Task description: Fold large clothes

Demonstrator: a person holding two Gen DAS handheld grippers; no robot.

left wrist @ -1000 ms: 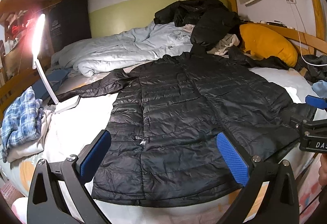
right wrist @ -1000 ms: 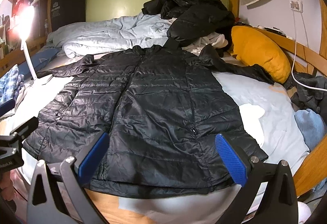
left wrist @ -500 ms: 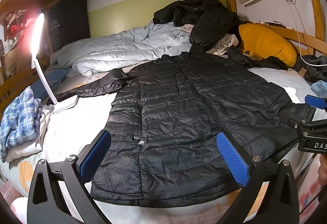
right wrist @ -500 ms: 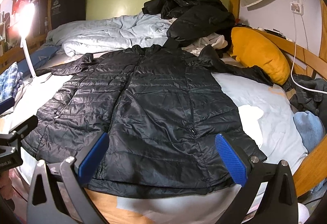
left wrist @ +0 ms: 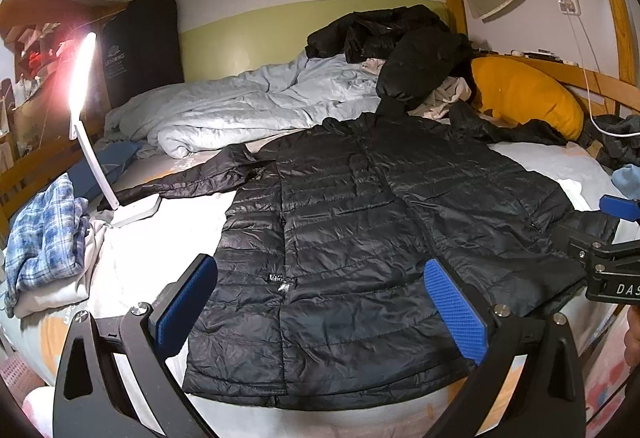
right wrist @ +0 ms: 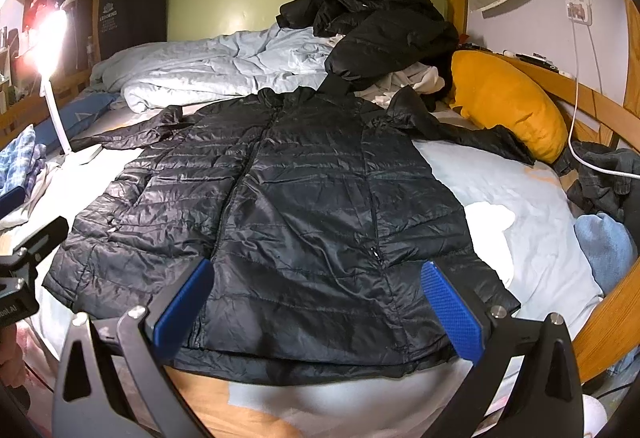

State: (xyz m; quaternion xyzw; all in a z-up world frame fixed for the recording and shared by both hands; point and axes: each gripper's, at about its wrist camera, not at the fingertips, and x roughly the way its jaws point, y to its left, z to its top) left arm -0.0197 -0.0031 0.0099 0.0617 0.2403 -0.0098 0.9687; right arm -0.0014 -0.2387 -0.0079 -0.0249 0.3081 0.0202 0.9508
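cluttered bed (left wrist: 152,250), black puffer jacket (left wrist: 360,238) spread flat; left gripper (left wrist: 320,302) and right gripper (right wrist: 316,302) wide open, empty; slick fabric may slip.

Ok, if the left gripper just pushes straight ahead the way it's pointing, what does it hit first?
Most likely the black puffer jacket: the open left gripper points at its lower front panel, spread flat on the bed, with nothing visible in between. Depth is unclear through the fisheye, so how soon it would touch is uncertain.

Black quilted puffer jacket (left wrist: 360,238) (right wrist: 288,206) spread flat, front up, zipped, on bed; sleeves angled outward, hem nearest
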